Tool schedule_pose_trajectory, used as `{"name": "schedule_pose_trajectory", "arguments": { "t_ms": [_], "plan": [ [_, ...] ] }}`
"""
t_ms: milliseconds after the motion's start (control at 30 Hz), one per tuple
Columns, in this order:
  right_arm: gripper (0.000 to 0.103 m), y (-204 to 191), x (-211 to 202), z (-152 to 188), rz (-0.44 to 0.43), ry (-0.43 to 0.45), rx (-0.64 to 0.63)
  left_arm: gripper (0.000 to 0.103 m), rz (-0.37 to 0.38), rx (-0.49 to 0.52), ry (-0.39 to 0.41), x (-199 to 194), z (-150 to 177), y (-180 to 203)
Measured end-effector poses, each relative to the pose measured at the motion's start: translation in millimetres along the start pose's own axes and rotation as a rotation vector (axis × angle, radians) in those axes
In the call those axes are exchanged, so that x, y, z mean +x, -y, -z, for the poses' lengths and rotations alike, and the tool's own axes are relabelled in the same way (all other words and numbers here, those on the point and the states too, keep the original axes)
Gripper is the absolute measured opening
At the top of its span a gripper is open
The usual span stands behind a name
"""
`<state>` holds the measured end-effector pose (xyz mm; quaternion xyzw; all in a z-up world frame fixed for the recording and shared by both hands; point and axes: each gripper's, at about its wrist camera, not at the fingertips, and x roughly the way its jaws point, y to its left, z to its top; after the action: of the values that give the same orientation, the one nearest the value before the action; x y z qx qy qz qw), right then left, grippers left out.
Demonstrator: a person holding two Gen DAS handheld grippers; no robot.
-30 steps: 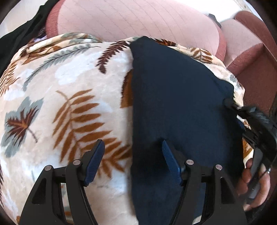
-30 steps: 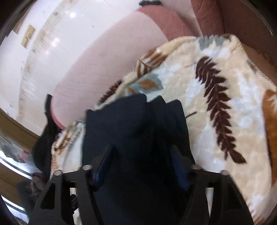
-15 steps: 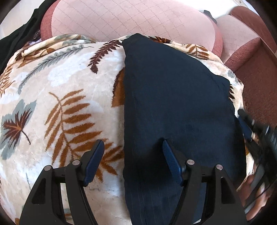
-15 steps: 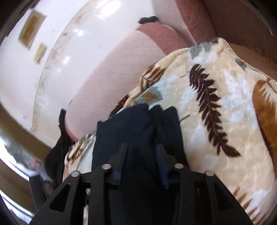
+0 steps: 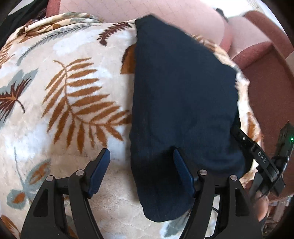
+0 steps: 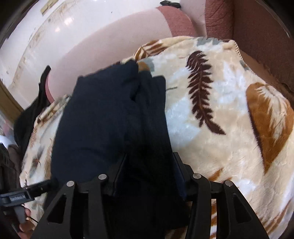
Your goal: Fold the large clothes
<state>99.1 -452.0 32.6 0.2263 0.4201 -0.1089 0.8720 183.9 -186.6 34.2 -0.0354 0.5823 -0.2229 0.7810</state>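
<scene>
A dark navy garment (image 5: 180,95) lies folded into a long strip on a cream blanket with a fern-leaf print (image 5: 60,95). My left gripper (image 5: 141,165) is open, its jaws straddling the garment's left edge near its near end, holding nothing. In the right wrist view the same garment (image 6: 102,125) runs away from me, and my right gripper (image 6: 148,174) has its jaws partly open with bunched layers of the garment between them. The right gripper's body also shows in the left wrist view (image 5: 257,156) at the garment's right edge.
The blanket (image 6: 229,114) covers a pink and red-brown sofa (image 5: 165,12) with an armrest (image 5: 266,55) at the right. A black cloth (image 6: 31,110) hangs off the far end. A pale glossy floor (image 6: 64,22) lies beyond.
The right gripper's jaws closed in half a second ago and have now widened again around the garment's layers. The left gripper stayed open and shifted slightly along the garment's left edge.
</scene>
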Motion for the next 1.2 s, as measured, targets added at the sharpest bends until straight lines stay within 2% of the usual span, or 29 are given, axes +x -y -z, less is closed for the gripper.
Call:
{"name": "schedule_pose_trajectory", "arguments": {
  "t_ms": [67, 133, 200, 267, 333, 400, 467, 500, 567, 600, 633, 667, 700, 733, 767, 800, 933, 1033, 1200],
  "plan": [
    [0.054, 7.5, -13.8, -13.5, -0.044, 0.045, 0.064, 0.071, 0.057, -0.048, -0.001, -3.0, -9.7, -9.7],
    [0.075, 14.9, -16.7, -25.1, -0.105, 0.066, 0.129, 0.071, 0.137, -0.102, -0.026, 0.4, -22.6, -19.6],
    [0.084, 18.2, -11.1, -38.4, -0.163, 0.06, 0.176, 0.071, 0.187, -0.134, -0.045, 7.7, -31.6, -22.7],
    [0.083, 12.2, 4.9, -47.1, -0.183, -0.001, 0.148, 0.071, 0.216, -0.135, -0.064, 16.0, -38.3, -20.3],
    [0.083, 5.0, 28.9, -53.6, -0.113, -0.071, 0.077, 0.071, 0.238, -0.127, -0.085, 26.7, -43.4, -16.6],
    [0.086, 3.2, 43.2, -54.9, -0.074, -0.102, 0.03, 0.071, 0.259, -0.134, -0.1, 35.9, -47.1, -14.8],
    [0.092, 9.9, 57.1, -55.5, -0.145, -0.154, 0.057, 0.079, 0.296, -0.154, -0.114, 45.3, -50.5, -14.0],
    [0.096, 13.8, 62.2, -56.1, -0.193, -0.172, 0.077, 0.079, 0.308, -0.165, -0.118, 48.9, -51.5, -13.7],
    [0.096, 16.1, 64.1, -58.1, -0.263, -0.158, 0.069, 0.079, 0.329, -0.19, -0.111, 52.6, -52.4, -12.6],
    [0.091, 15.8, 65.5, -58.2, -0.278, -0.155, 0.064, 0.079, 0.331, -0.196, -0.1, 52.9, -52.7, -11.3],
    [0.073, 13.8, 66.0, -57.5, -0.278, -0.146, 0.052, 0.074, 0.32, -0.192, -0.085, 51.4, -52.6, -8.2],
    [0.059, 9.6, 63.2, -54.9, -0.279, -0.142, 0.036, 0.059, 0.302, -0.182, -0.071, 50.6, -54.8, -5.5],
    [0.05, 4.0, 63.6, -54.4, -0.287, -0.14, 0.013, 0.053, 0.28, -0.167, -0.055, 47.9, -54.6, -2.3],
    [0.039, -2.5, 61.0, -53.6, -0.265, -0.118, -0.014, 0.04, 0.251, -0.145, -0.034, 42.9, -54.2, 2.6],
    [0.035, -8.9, 57.4, -51.9, -0.255, -0.104, -0.043, 0.029, 0.236, -0.134, -0.018, 39.4, -54.1, 6.1],
    [0.031, -17.4, 51.7, -50.7, -0.232, -0.073, -0.084, 0.026, 0.222, -0.122, 0.003, 33.9, -53.8, 9.9],
    [0.023, -32.1, 26.5, -45.6, -0.216, 0.003, -0.076, 0.022, 0.132, -0.063, 0.077, 15.8, -51.9, 29.3],
    [0.022, -37.9, 14.3, -42.0, -0.225, 0.012, -0.055, 0.021, 0.082, -0.028, 0.116, 2.0, -43.8, 37.1],
    [0.021, -56.1, -4.1, -26.1, -0.235, 0.011, -0.059, 0.021, 0.057, -0.018, 0.156, -28.6, -30.7, 19.2]
  ]
}}
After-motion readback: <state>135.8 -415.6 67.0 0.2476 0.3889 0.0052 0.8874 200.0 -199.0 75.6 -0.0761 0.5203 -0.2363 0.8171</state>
